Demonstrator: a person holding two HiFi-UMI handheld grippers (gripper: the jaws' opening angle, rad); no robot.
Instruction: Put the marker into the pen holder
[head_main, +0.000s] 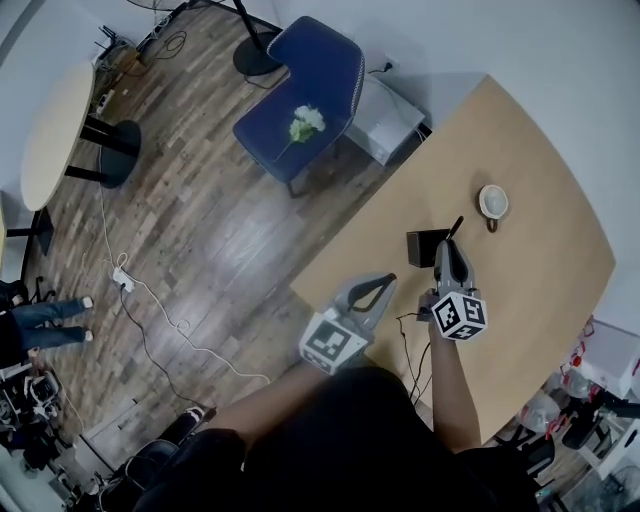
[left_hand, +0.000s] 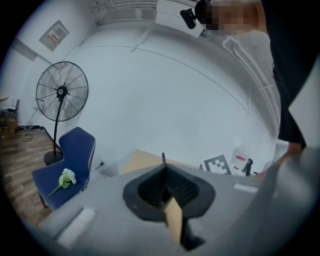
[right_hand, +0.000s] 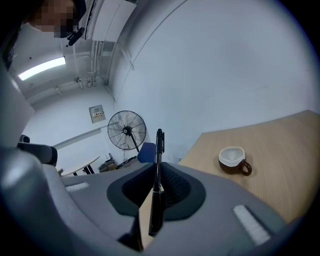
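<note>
- Wooden table (head_main: 530, 150) is filling the right half of the head view.
- Left gripper (head_main: 378, 287) is hovering near the table's near edge, jaws clenched together on nothing.
- Right gripper (head_main: 447, 255) is hanging over the table, jaws clamping the marker.
- Black pen holder (head_main: 425, 245) is sitting just beside the right gripper, at its 9 o'clock.
- Marker (right_hand: 159, 150) is slim, black and clipped near the top, and is sticking upright out of the jaws.

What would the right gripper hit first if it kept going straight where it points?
Probably nothing nearby. The right gripper, shut on the marker, aims over the table; the cup lies to its right, the pen holder beside its left. Depth is unclear.
</note>
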